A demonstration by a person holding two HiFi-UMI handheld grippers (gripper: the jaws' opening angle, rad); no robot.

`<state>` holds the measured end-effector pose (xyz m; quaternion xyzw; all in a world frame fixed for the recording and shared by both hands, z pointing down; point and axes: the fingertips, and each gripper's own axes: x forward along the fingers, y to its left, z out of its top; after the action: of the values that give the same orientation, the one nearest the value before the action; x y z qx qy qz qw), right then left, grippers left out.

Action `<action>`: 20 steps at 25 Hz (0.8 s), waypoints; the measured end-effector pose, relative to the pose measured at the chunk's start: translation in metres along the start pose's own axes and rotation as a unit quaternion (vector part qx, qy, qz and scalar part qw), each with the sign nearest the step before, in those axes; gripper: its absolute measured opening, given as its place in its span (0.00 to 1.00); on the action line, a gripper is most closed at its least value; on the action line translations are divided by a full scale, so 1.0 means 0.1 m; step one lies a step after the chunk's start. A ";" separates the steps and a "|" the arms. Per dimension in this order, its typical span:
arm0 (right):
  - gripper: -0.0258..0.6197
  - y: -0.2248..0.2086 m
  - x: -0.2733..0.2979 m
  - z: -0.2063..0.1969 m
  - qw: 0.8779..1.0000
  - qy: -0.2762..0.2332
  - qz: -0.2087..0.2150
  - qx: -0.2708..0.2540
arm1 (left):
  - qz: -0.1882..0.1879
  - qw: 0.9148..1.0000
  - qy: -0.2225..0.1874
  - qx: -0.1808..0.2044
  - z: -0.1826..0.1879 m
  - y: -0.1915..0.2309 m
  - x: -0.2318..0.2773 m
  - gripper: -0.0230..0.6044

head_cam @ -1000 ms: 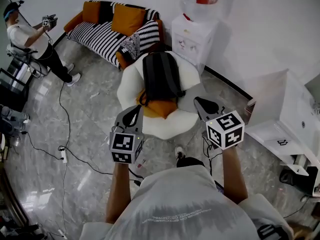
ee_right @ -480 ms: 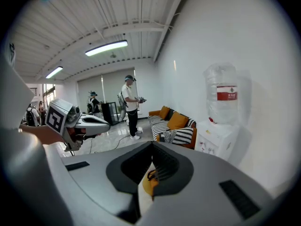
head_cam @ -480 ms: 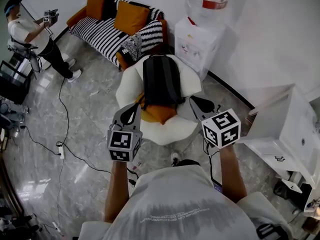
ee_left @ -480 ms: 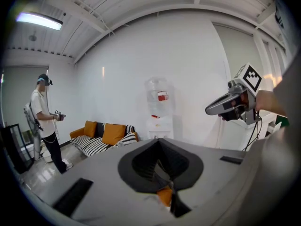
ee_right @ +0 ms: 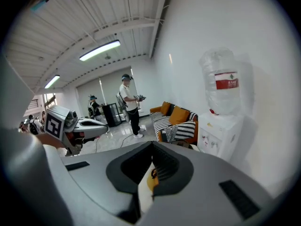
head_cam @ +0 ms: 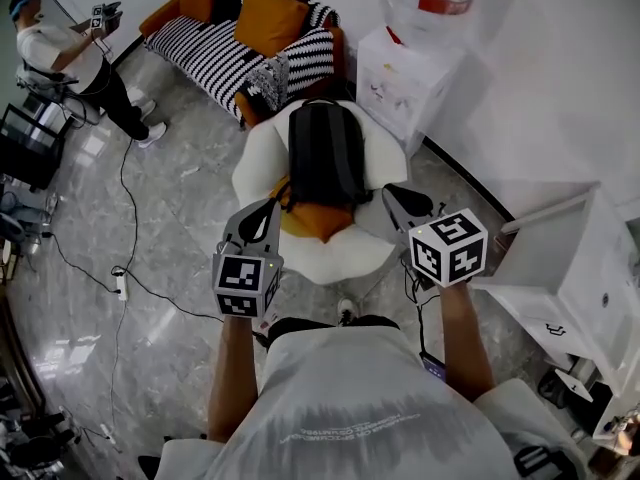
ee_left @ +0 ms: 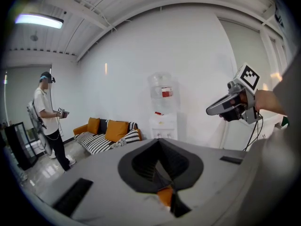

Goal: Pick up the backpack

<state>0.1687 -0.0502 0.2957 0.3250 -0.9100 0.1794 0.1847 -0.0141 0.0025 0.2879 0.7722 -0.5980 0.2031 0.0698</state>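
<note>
The backpack is seen only in the head view. In both gripper views it is hidden behind the grippers' own grey bodies, and only a sliver of the orange cushion is shown through the slit behind each pair of jaws. How its straps lie cannot be made out. It is laid lengthwise on the white chair, with its near end over the cushion. A striped sofa is seen far left and a water cooler far right. A second person stands at the far left edge of the view.

The left hand-held gripper is held over the chair's near left edge, just beside the cushion, with its jaws pressed together on nothing. The right hand-held gripper is held at the chair's near right side, just right of the backpack's near end, with its jaws likewise pressed together and empty. No contact with the backpack is seen.

Against the frames from a second and half a second ago, little is changed. The backpack is unmoved on the chair, both pairs of jaws are kept closed, and the grippers are held at much the same places beside it.
</note>
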 end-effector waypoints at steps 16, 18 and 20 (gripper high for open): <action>0.04 0.11 0.17 0.04 1.000 -0.018 -0.006 0.011 | -0.031 0.999 0.001 0.023 -0.10 0.17 0.23 0.05; 0.04 0.18 0.20 0.16 0.998 -0.050 0.000 0.025 | -0.046 0.998 -0.003 0.032 -0.07 0.24 0.29 0.06; 0.04 0.21 0.25 0.26 0.995 -0.078 -0.003 0.060 | -0.059 0.998 -0.008 0.035 -0.05 0.36 0.33 0.06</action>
<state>0.1313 -0.0594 0.2804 0.3510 -0.9083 0.2071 0.0940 -0.0427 -0.0347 0.3009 0.8099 -0.5443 0.2129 0.0495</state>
